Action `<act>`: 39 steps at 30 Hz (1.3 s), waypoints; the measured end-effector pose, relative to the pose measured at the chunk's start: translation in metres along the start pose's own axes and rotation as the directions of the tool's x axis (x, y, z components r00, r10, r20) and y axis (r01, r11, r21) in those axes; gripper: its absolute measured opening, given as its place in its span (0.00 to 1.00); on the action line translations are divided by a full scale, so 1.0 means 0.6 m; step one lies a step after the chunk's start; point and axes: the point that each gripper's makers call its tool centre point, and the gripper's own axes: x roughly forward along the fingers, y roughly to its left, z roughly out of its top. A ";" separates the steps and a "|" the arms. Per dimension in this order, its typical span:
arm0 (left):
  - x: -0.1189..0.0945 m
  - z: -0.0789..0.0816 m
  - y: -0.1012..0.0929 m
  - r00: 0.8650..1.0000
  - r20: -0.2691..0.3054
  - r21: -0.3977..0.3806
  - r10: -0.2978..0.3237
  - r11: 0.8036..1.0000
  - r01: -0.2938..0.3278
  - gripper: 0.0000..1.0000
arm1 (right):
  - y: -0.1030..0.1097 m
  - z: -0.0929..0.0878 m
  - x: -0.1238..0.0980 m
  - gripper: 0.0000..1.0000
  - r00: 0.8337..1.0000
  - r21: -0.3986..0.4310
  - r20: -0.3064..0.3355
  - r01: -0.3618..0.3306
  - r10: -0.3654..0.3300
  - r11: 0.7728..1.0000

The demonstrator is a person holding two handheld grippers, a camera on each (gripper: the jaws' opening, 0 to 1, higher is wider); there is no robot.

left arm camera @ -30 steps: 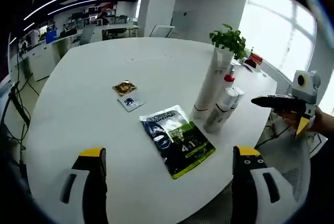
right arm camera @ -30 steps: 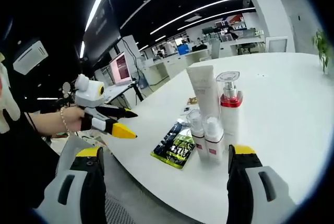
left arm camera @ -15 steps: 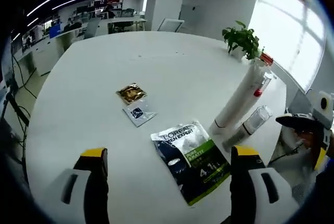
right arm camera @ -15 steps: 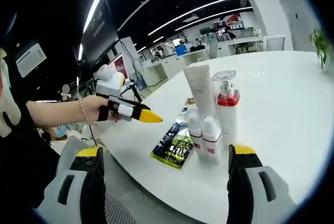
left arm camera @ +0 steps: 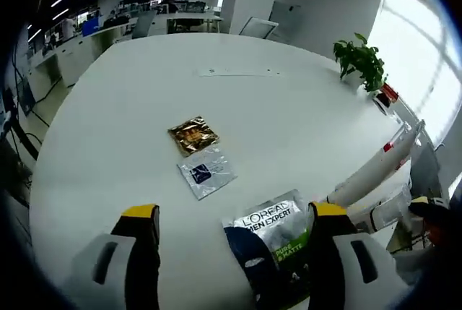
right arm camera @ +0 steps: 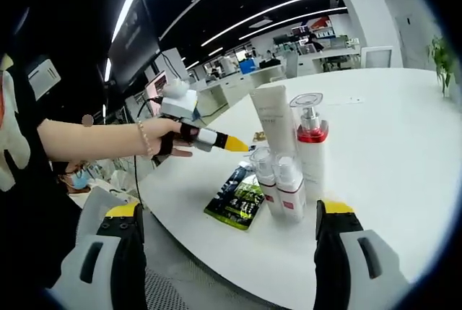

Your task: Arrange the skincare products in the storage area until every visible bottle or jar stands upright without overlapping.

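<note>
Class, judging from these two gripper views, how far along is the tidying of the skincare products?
Looks done: the white tube, pump bottle and two small bottles stand upright together. In hand: nothing; the left gripper reaches over the table, holding nothing. Left: the green pouch, clear sachet and gold sachet lie flat and apart.

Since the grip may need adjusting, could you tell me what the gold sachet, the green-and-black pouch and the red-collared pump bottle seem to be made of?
Small gold sachet: crinkled foil, shiny glints. Green-and-black pouch: glossy printed plastic film, probably, lying flat. Red-collared pump bottle: white body, glass or hard plastic, unclear; its cap looks clear plastic.
</note>
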 end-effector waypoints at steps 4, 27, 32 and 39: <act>0.024 0.009 0.008 0.999 -0.026 0.048 0.041 0.998 -0.040 0.75 | 0.002 -0.003 0.002 0.99 1.000 -0.001 -0.010 -0.003 0.003 1.000; 0.095 0.015 0.046 0.963 -0.085 -0.013 0.255 0.966 -0.257 0.61 | 0.000 0.002 -0.002 0.99 1.000 0.054 -0.003 0.013 -0.012 0.998; 0.106 0.017 0.052 0.958 -0.086 0.010 0.272 0.962 -0.272 0.57 | -0.003 0.003 -0.003 0.99 1.000 0.061 0.000 0.022 -0.022 0.998; 0.112 0.024 0.057 0.959 -0.070 0.022 0.273 0.962 -0.272 0.55 | -0.006 0.001 -0.003 0.99 1.000 0.063 -0.004 0.025 -0.025 0.998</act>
